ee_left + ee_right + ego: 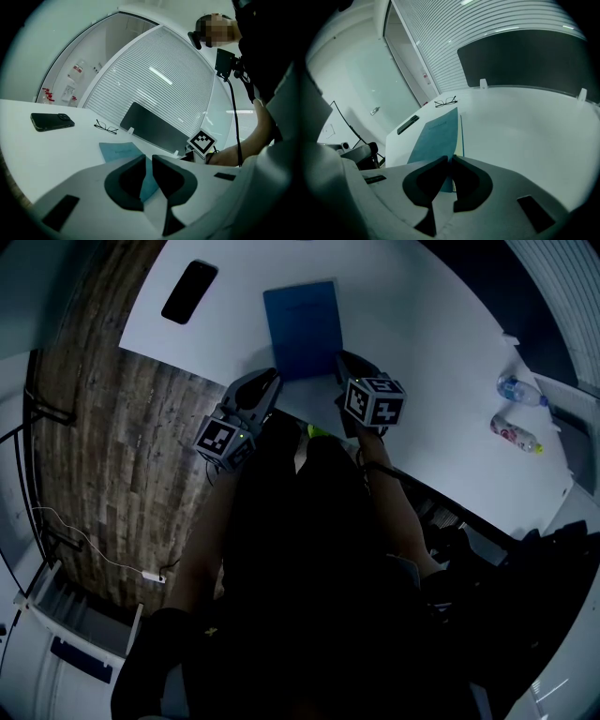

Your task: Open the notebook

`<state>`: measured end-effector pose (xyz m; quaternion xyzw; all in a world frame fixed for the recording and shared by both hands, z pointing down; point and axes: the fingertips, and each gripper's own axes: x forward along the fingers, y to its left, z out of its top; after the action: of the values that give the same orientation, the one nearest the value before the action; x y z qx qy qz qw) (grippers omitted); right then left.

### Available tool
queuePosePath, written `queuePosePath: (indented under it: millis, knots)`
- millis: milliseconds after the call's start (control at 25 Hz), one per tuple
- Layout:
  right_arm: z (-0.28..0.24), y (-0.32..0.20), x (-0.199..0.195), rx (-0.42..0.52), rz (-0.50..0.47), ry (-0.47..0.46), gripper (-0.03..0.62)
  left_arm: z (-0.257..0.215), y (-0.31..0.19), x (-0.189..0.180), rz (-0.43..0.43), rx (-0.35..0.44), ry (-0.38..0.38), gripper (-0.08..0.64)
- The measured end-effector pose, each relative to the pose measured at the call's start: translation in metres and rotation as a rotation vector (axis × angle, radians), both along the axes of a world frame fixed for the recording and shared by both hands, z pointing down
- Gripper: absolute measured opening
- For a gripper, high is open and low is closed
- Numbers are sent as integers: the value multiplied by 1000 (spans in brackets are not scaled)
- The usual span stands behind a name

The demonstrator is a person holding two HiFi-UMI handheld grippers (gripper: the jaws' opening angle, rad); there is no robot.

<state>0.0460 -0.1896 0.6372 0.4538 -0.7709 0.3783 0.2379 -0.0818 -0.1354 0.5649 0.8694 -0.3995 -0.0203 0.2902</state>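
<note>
Fingers (424, 180) of right gripper (451, 161) on notebook (436, 133) corner — grip half-hidden

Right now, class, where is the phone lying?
In the head view the black phone lies near the far left corner of the white table, left of the blue notebook and apart from it.

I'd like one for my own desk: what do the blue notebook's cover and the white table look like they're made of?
Notebook: the cover looks like matte blue card or thick paper. It is thin and shows no shine, and pale pages show at its edge in the right gripper view. Table: probably smooth white laminate or painted board. It is flat and plain, with a soft, even sheen.
</note>
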Motion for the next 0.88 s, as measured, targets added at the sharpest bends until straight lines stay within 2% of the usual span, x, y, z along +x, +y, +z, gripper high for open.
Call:
queuePosePath:
  millis: [320, 880]
  knots:
    - [-9, -1, -2, 24, 3, 14, 57, -10, -9, -17, -2, 32, -15, 44]
    - [-32, 1, -11, 48, -47, -28, 51, -25, -19, -17, -21, 56, -23, 40]
